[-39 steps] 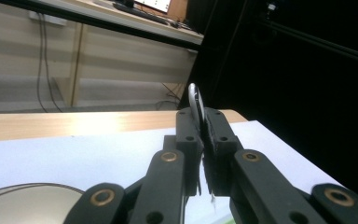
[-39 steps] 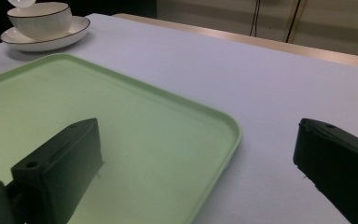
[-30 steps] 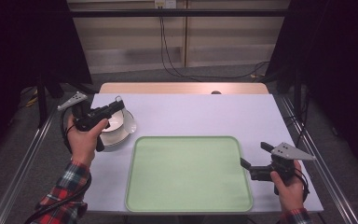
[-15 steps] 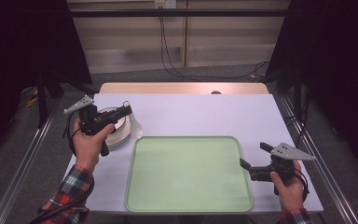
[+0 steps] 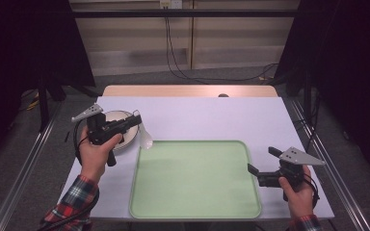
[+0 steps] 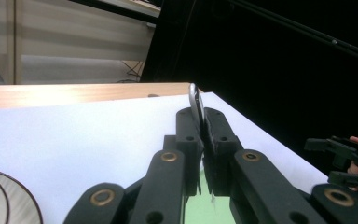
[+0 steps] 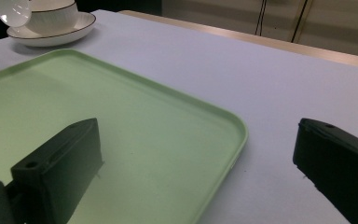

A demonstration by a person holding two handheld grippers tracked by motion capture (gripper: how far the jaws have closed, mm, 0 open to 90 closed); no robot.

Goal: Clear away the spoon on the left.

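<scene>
Pale translucent spoon [image 5: 145, 136]: handle end hidden between the shut jaws of the left gripper [image 5: 136, 121]. White dark-rimmed saucer [image 6: 2, 198]: cut off by the lower left edge of the left gripper view. Light green plastic tray [image 7: 135, 140]: cropped at the bottom of the right gripper view.

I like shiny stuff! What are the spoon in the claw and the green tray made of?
The spoon looks like glossy white ceramic or plastic: pale and shiny, with a bright highlight. The green tray looks like smooth, matte plastic: even pastel colour, soft sheen, rounded moulded rim.
</scene>
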